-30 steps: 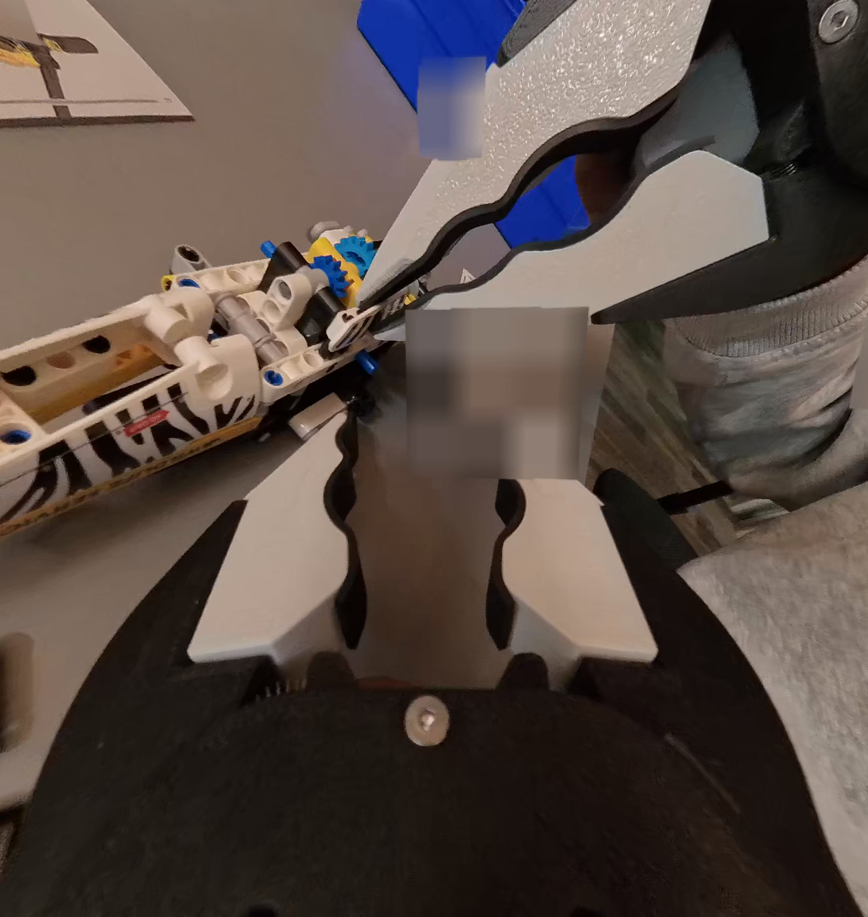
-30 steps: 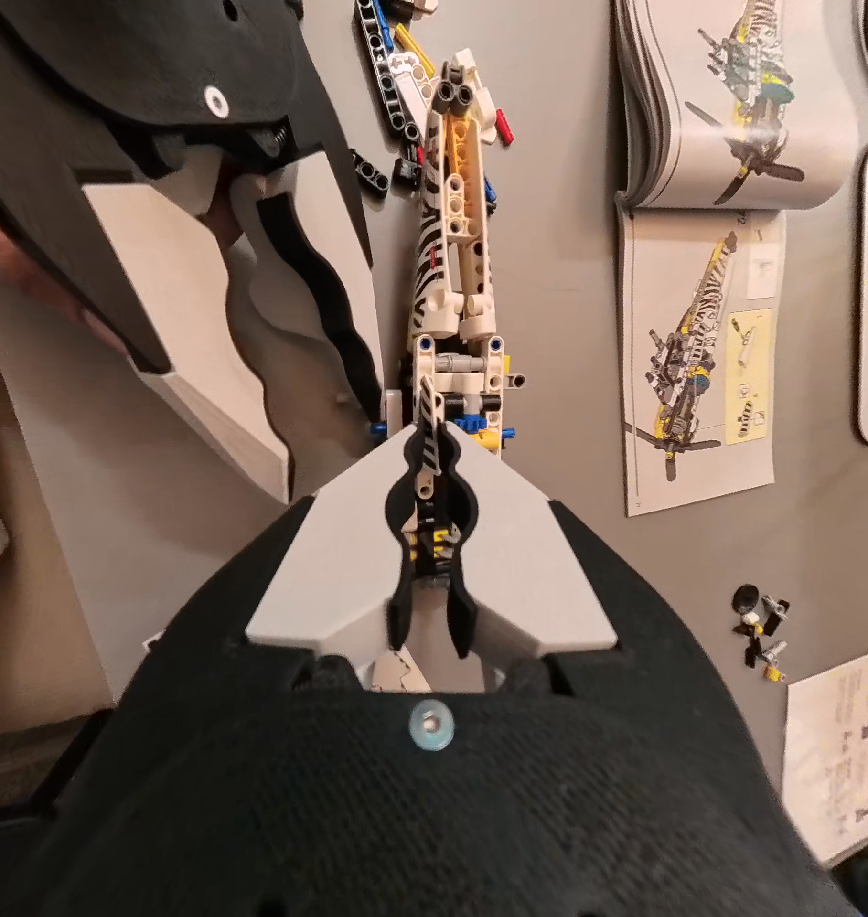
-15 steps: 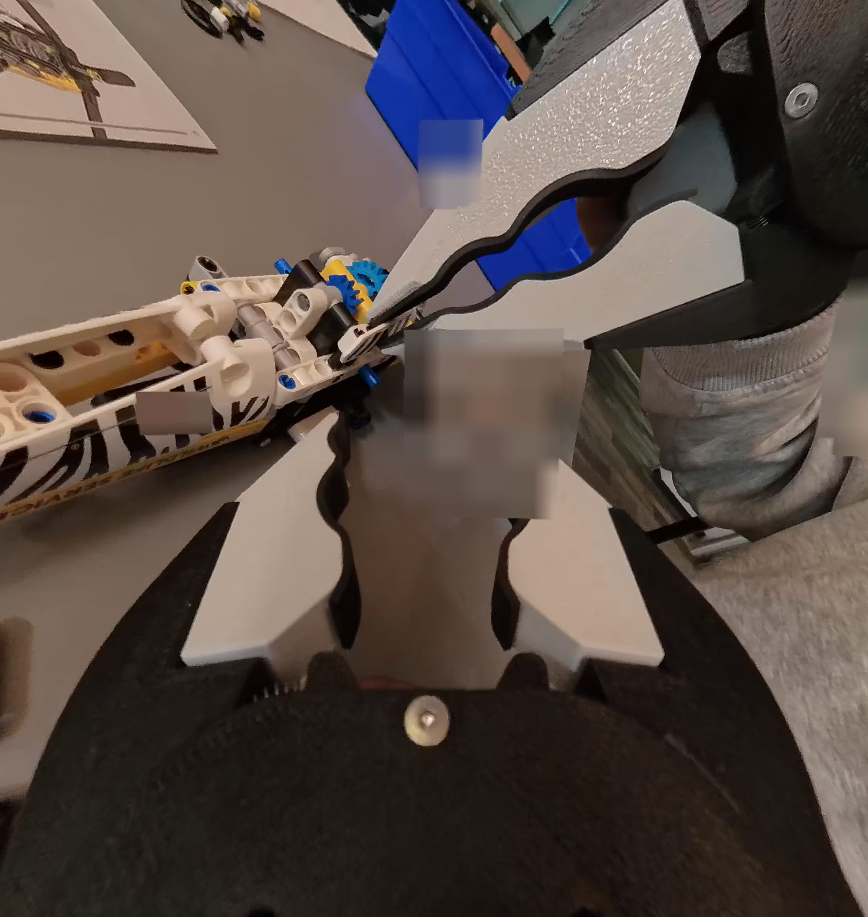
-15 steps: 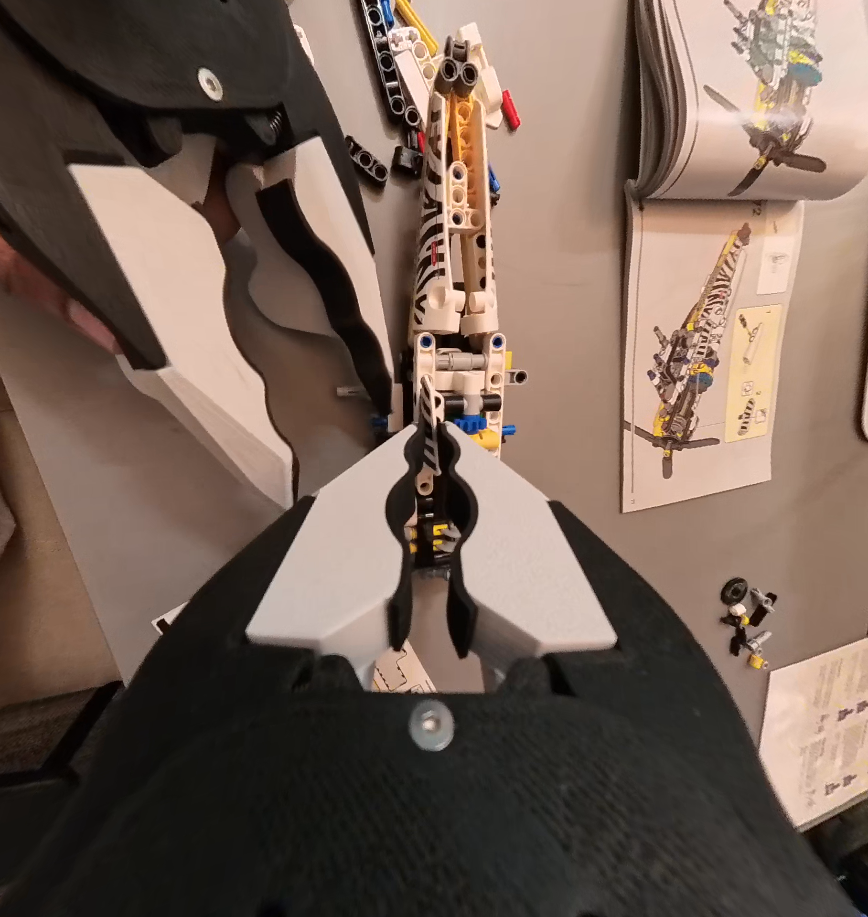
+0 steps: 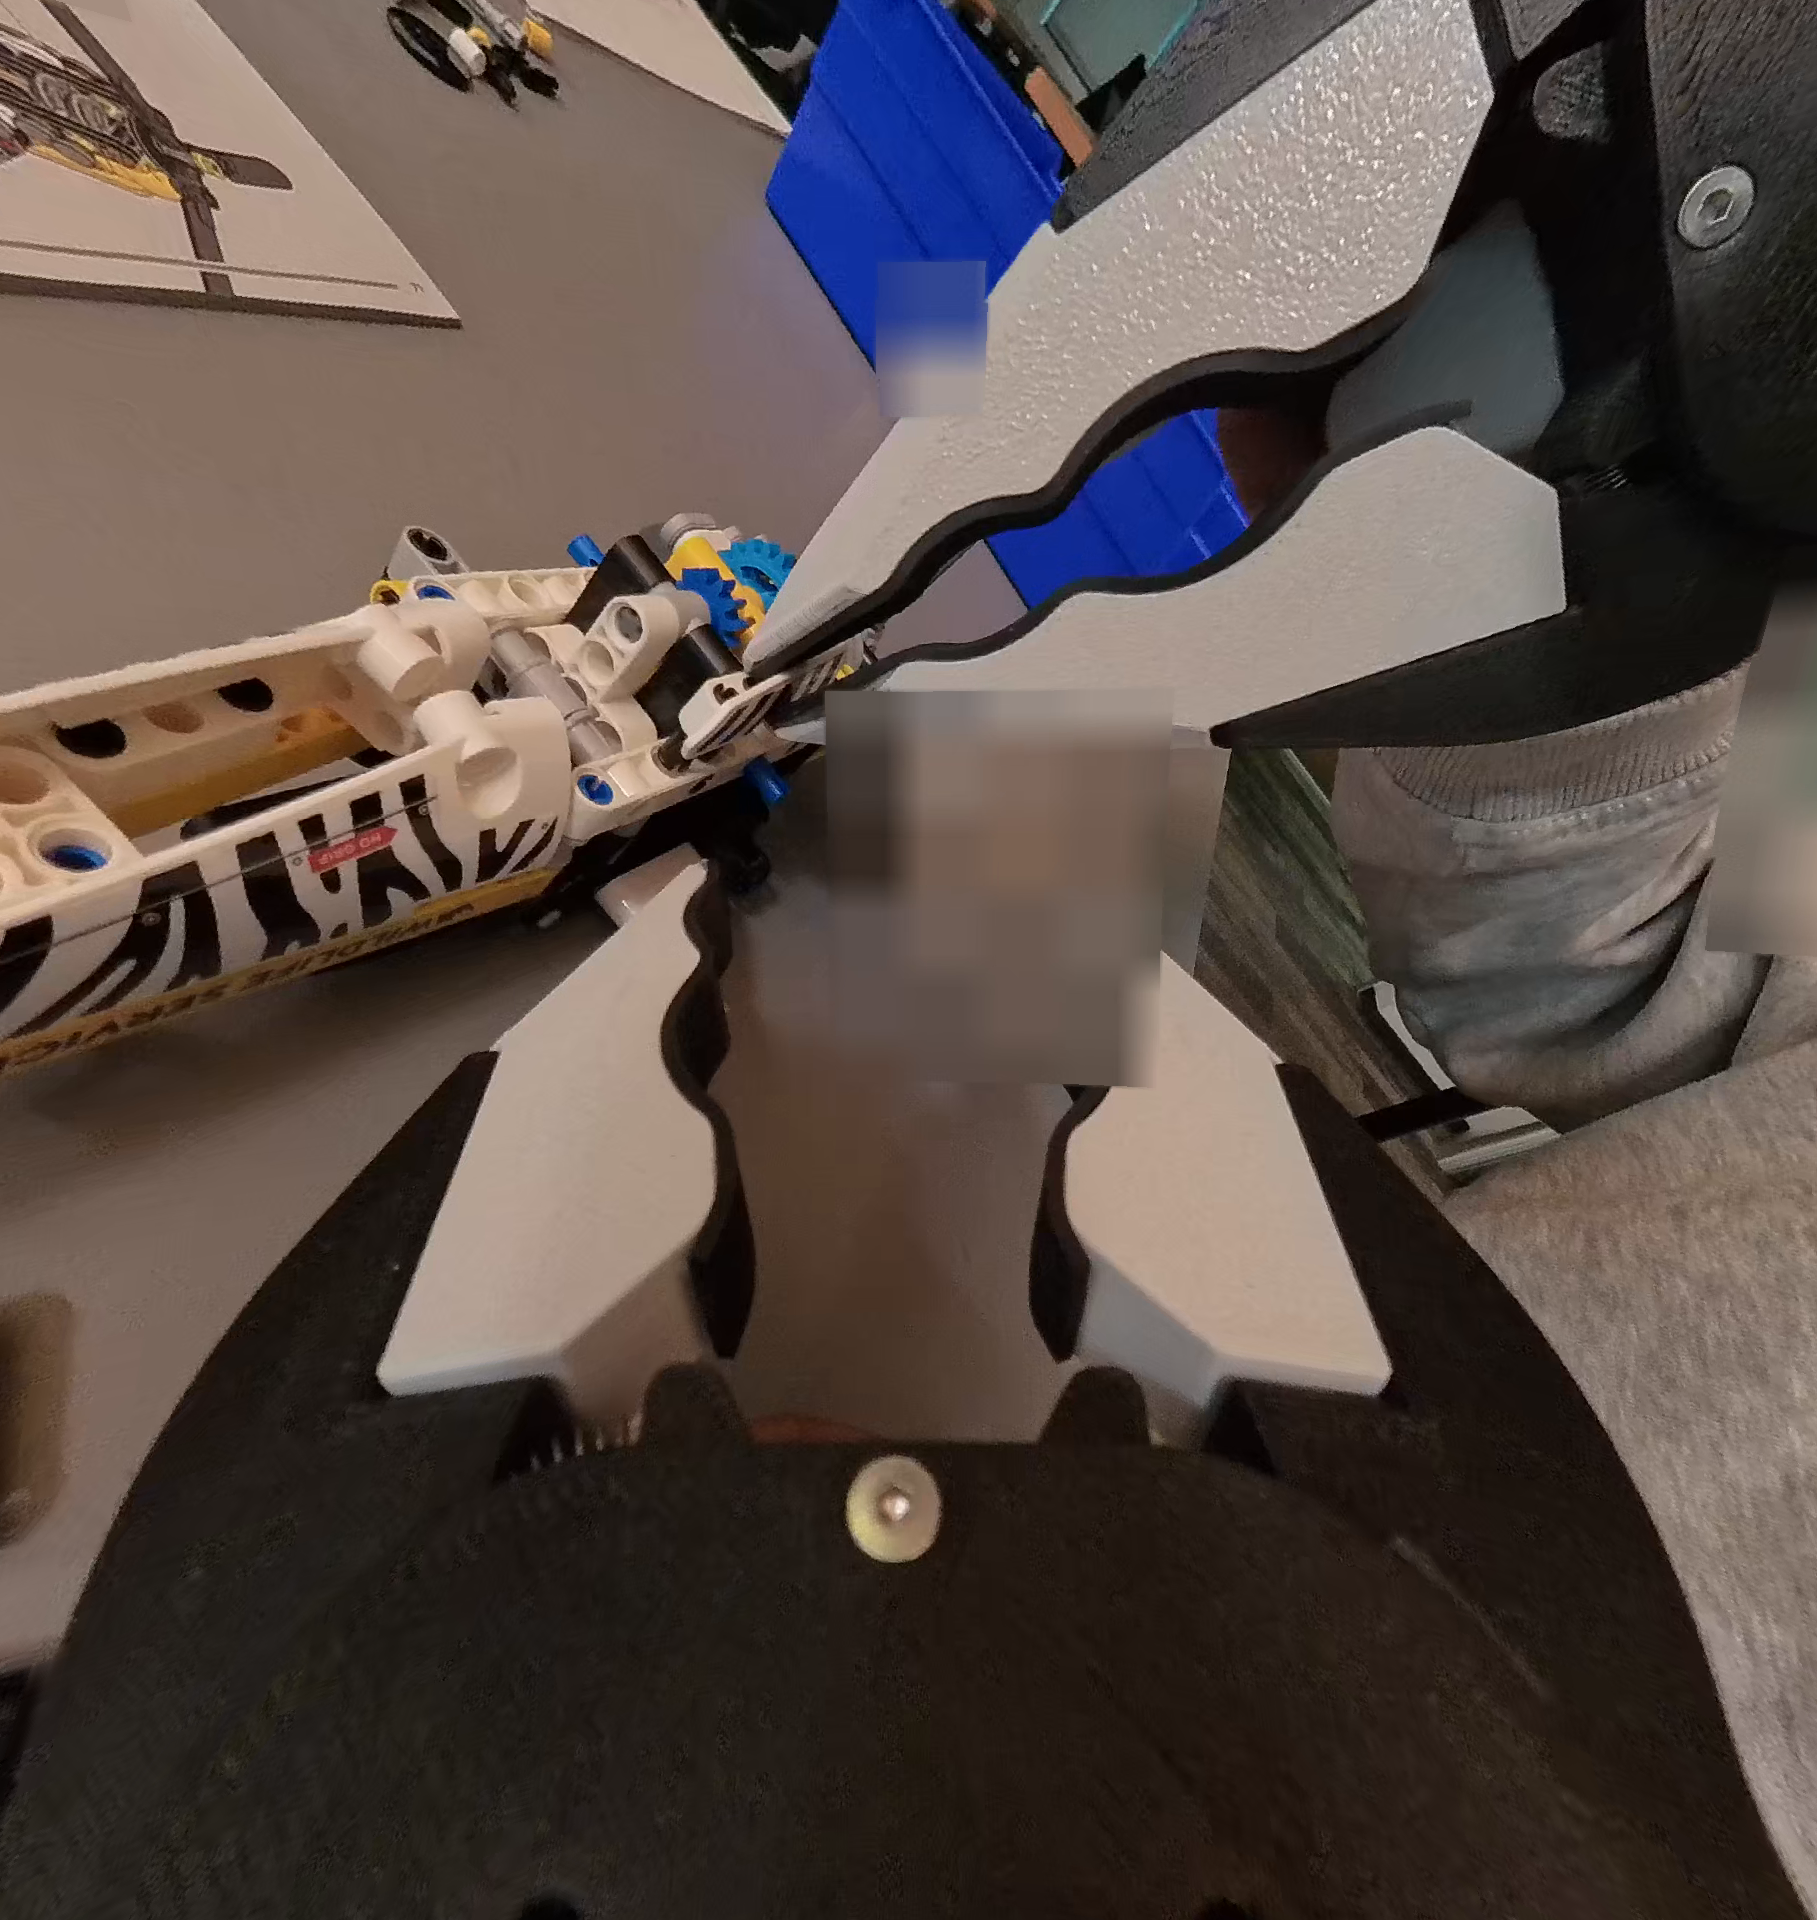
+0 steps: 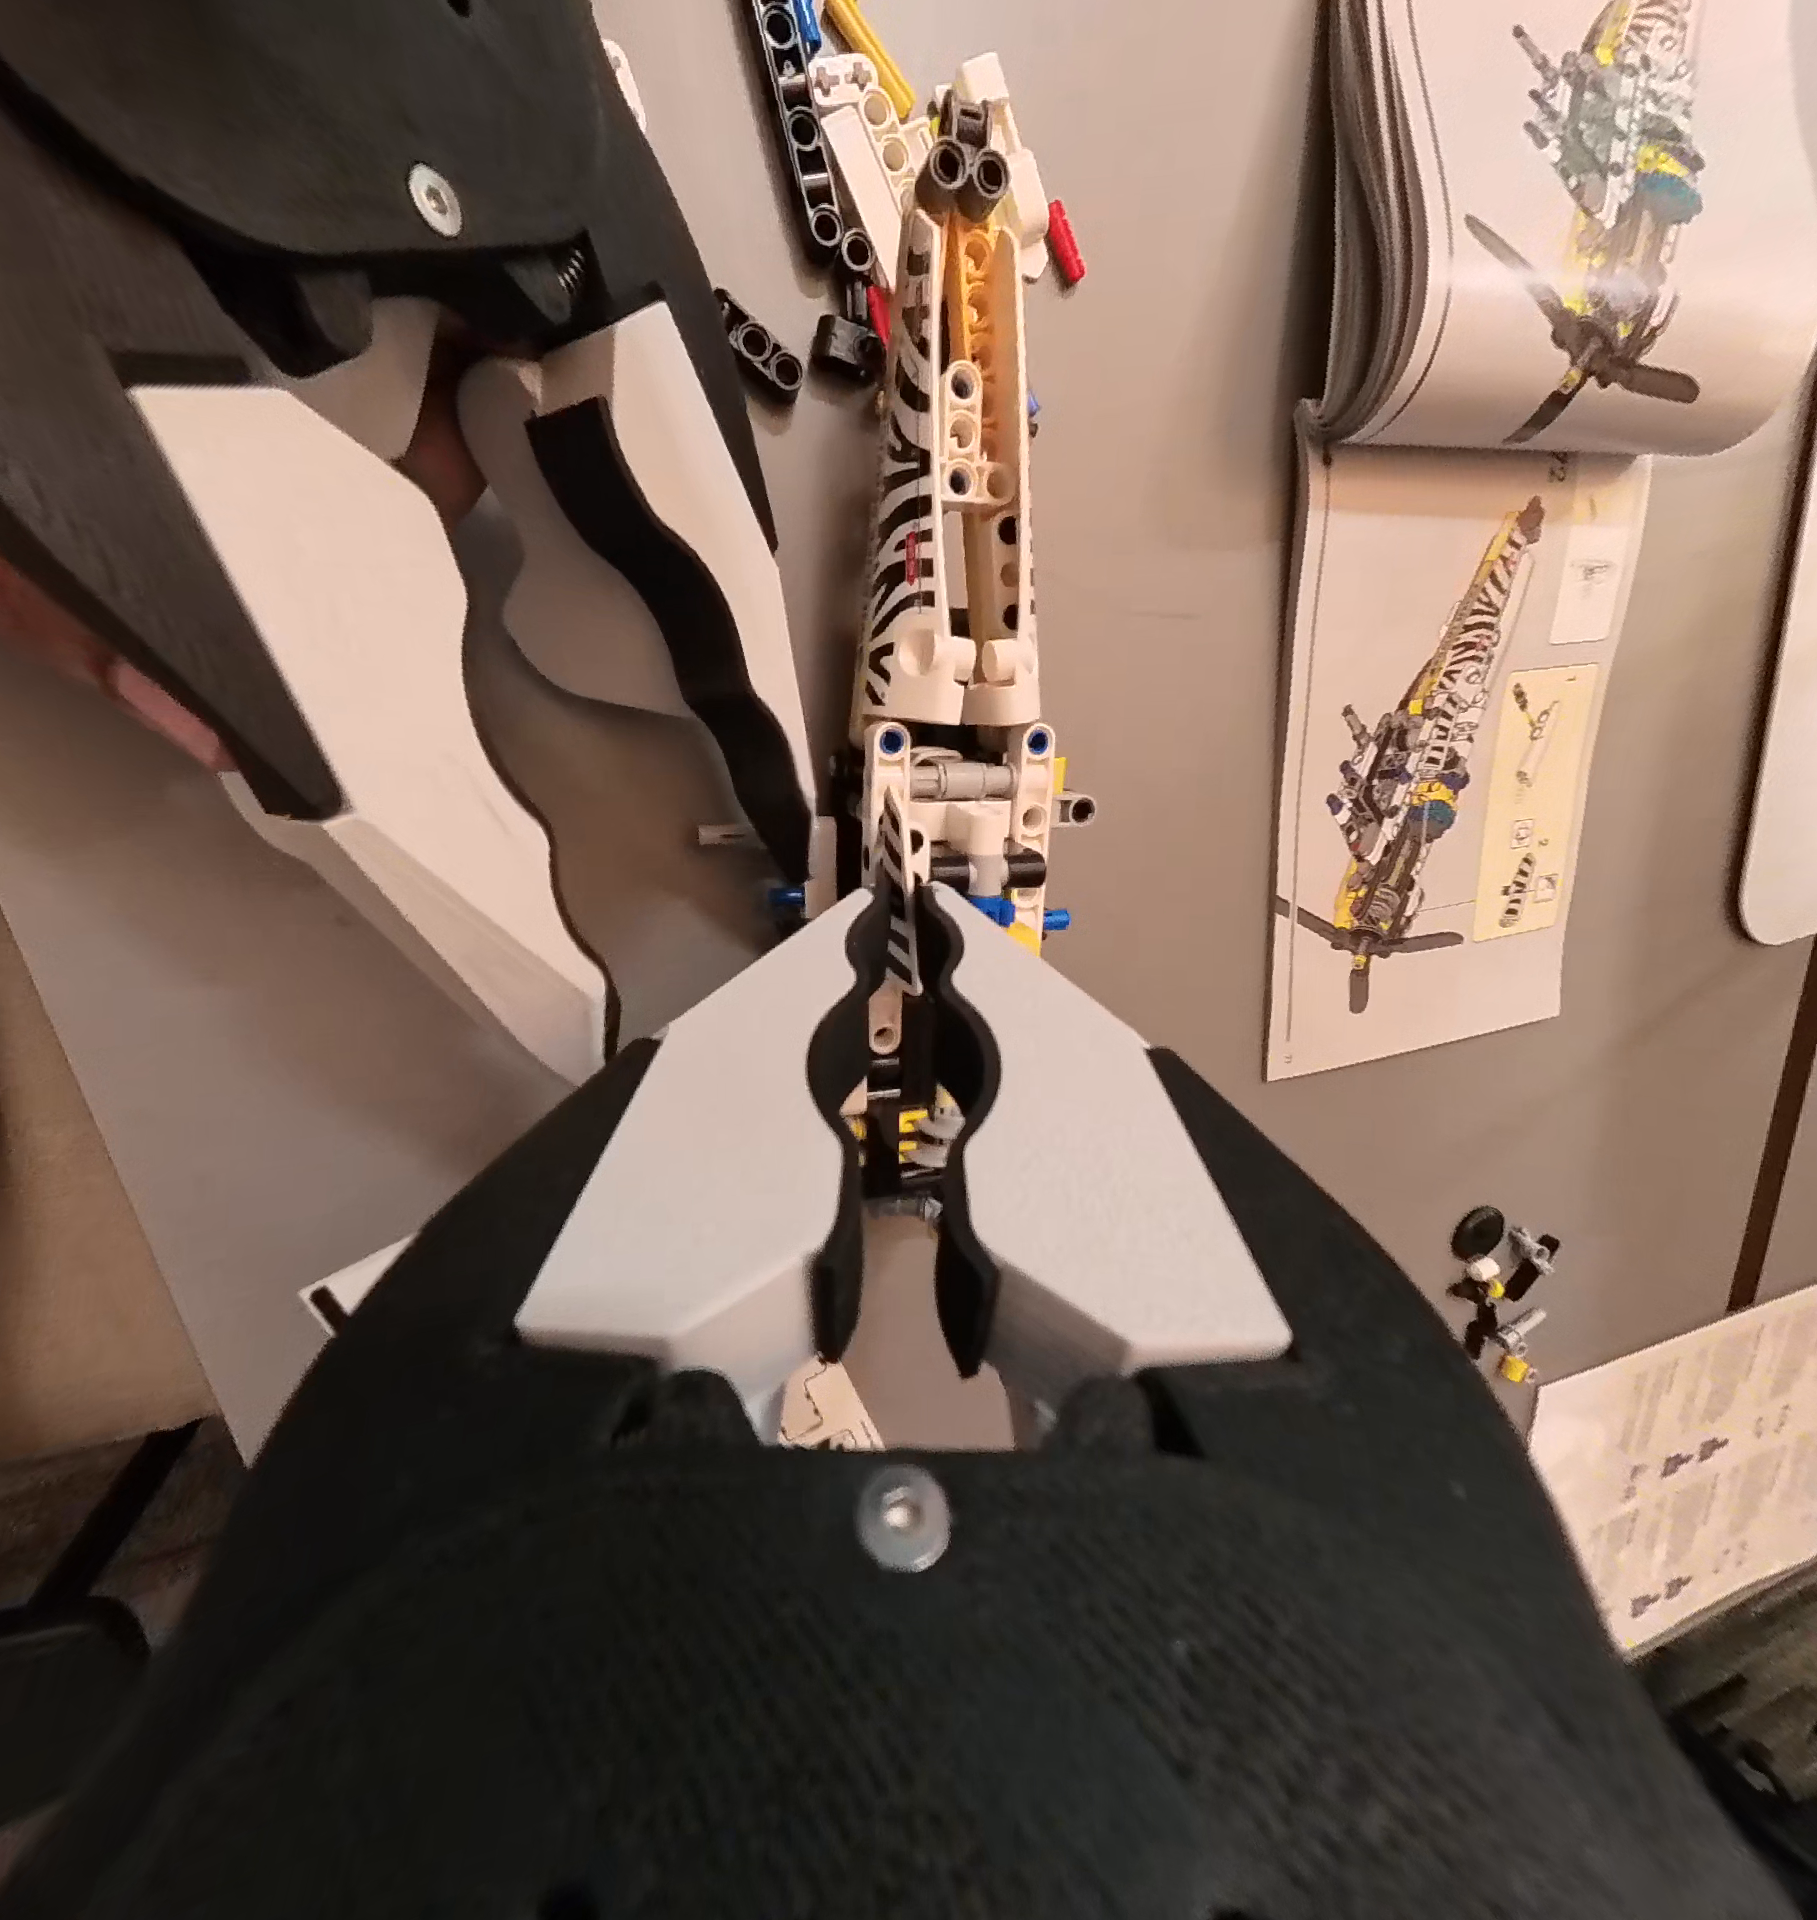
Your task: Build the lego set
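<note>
we are pinching a small zebra-striped piece (image 6: 898, 902) in our right gripper (image 6: 900, 914) — its dark wavy pads are closing narrowly on the piece's near end, while the far end is meeting the near end of the lego model (image 6: 951, 582), beside a white beam with blue pins. the model, a long white and yellow body with zebra stripes, is lying flat on the grey table (image 6: 1174, 665) and reaching away from the gripper.

our left gripper (image 5: 883, 1049) is standing wide, holding nothing; its left fingertip (image 5: 665, 894) is sitting just beside the model's side near that same end, though we cannot tell whether it is touching. seen from the left wrist, the right gripper (image 5: 816, 681) is coming in from the right of the model, with the striped piece (image 5: 753, 712) sticking out of its tips onto the model, next to the blue gears (image 5: 743, 582).

right of the model an open instruction booklet (image 6: 1434, 769) is lying flat, and nearer than the booklet a cluster of small loose parts (image 6: 1501, 1288) — more loose beams (image 6: 821, 166) are lying at the model's far end.
</note>
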Available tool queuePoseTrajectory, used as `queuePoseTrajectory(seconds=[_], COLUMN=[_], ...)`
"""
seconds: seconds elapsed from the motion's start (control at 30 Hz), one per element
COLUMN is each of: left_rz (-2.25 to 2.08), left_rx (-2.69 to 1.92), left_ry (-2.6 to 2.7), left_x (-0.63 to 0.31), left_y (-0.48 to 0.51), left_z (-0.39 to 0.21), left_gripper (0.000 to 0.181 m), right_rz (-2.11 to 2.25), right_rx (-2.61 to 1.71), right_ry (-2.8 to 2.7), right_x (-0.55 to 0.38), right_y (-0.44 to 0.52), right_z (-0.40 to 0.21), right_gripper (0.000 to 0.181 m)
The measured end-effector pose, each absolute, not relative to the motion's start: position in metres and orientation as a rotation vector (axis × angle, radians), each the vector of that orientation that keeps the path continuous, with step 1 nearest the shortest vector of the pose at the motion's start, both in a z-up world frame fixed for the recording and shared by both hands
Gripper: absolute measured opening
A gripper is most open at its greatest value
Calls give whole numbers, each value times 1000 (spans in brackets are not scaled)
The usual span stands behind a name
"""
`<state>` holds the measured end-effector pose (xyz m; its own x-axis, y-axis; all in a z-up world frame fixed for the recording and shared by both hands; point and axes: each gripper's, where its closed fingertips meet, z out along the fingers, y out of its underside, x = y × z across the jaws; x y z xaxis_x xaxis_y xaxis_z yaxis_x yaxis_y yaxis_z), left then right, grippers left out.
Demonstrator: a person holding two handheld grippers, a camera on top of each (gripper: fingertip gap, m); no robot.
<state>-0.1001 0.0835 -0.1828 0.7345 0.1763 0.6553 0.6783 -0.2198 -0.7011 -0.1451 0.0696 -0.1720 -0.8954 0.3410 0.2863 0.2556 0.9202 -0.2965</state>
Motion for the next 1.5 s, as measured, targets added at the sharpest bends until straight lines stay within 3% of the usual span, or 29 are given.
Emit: queuePoseTrajectory(seconds=[0.63, 1.5], left_rz=[-535, -542], left_rx=[-1764, -1740], left_ry=[-676, -681], left_x=[-100, -102], left_y=[83, 82], left_z=[-183, -181], left_gripper=[61, 62], right_rz=[71, 243], right_rx=[-435, -519], right_ry=[-2864, -2915], right_x=[-146, -144], right_y=[68, 73], right_z=[-173, -173], right_gripper=[1, 1])
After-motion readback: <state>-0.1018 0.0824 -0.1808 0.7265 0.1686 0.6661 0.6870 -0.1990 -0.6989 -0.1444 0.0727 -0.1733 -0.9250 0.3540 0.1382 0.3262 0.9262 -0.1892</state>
